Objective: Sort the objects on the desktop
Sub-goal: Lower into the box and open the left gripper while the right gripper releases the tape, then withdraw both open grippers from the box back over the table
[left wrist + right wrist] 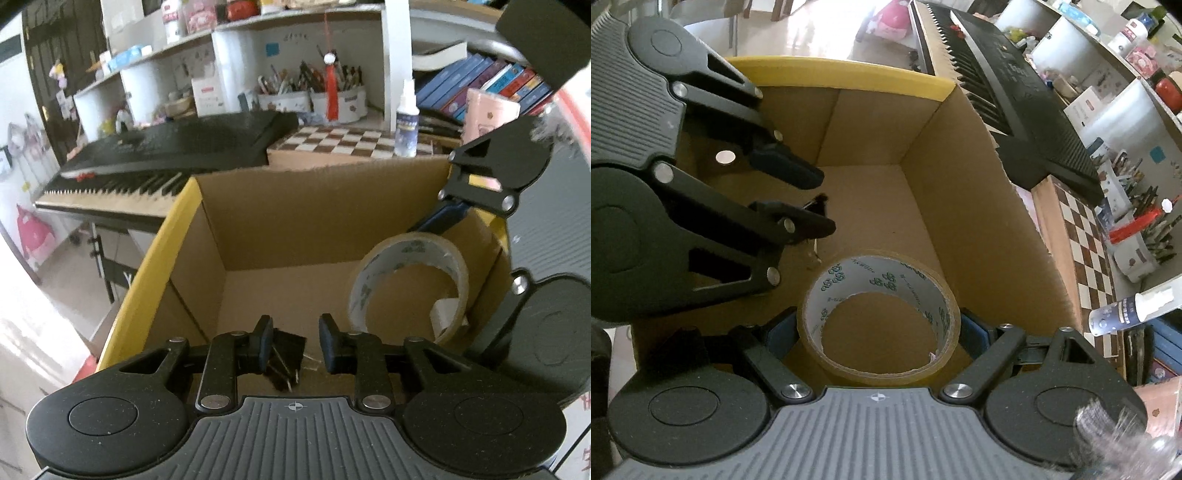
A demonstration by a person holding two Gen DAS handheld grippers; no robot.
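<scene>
- Right wrist view: we see the right gripper (878, 328) clasping the tape roll (878, 315) across its outer wall, one blue pad on each side, the roll's hole facing the camera.
- The roll hangs inside the cardboard box (979, 236), just above its floor, near the wall closest to us; we judge that release is the next step.
- Left wrist view: the left gripper (294, 341) stands over the same box with its jaws parted a little; a black binder clip (286, 360) lies between and below them, and we see no pad pressing on it.
- The clip lies at the box floor, left of the roll; the left hand is the nearer to it.
- Beyond the box: a keyboard (166, 155) and a chessboard (343, 142).
</scene>
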